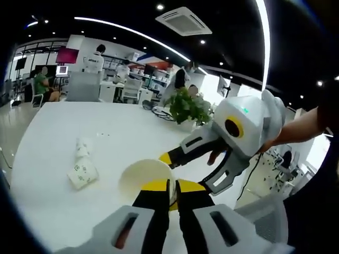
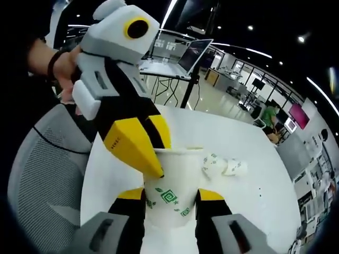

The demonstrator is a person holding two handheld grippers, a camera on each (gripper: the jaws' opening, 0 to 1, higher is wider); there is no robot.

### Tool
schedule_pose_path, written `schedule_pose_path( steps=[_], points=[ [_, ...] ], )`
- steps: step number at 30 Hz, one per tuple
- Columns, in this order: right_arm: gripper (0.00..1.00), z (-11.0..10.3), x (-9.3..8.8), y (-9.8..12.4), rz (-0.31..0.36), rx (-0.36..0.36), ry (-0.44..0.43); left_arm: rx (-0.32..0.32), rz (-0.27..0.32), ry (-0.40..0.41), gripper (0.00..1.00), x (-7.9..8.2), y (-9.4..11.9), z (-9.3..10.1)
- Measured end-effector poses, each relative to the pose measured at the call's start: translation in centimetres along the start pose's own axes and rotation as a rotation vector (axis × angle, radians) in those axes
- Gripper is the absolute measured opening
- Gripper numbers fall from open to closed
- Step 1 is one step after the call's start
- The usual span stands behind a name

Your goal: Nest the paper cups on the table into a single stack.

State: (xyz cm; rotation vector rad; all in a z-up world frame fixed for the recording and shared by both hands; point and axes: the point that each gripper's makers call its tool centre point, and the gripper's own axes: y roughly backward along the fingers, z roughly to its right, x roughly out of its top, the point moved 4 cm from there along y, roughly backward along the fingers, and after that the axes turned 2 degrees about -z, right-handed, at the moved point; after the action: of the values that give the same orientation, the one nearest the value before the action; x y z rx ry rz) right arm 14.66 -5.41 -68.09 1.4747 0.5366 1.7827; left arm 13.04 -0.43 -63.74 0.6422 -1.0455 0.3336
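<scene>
Left fingers point(image 2: 159, 172) pinched shut on rim of paper cup point(image 2: 175, 193), right fingers point(image 2: 170, 198) clamped on its sides, steadying it upright for nesting; lying cups point(image 1: 82, 166) left on white surface point(image 1: 106, 132).

- Left gripper view: low over white bench point(image 1: 63, 211), faces down its length toward the office, very near a paper cup point(image 1: 143, 177).
- Right gripper view: close on the cup point(image 2: 175, 193), opposite-facing.
- Shared: cup, bench, lying cups point(image 1: 82, 166).
</scene>
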Motion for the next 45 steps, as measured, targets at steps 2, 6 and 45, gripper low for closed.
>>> schedule_pose_path(
  steps=[2, 6, 45],
  points=[
    [0.35, -0.1, 0.0, -0.1, 0.005, 0.0, -0.008, 0.002, -0.007, -0.021, 0.01, 0.1, 0.0, 0.1],
    [0.34, -0.3, 0.1, -0.6, 0.013, -0.002, -0.023, 0.002, -0.026, -0.042, 0.01, -0.1, -0.2, -0.1],
    [0.37, -0.3, -3.5, -3.1, 0.0, -0.006, -0.136, 0.102, -0.197, -0.209, 0.0, -2.9, -3.0, -0.7]
  ],
)
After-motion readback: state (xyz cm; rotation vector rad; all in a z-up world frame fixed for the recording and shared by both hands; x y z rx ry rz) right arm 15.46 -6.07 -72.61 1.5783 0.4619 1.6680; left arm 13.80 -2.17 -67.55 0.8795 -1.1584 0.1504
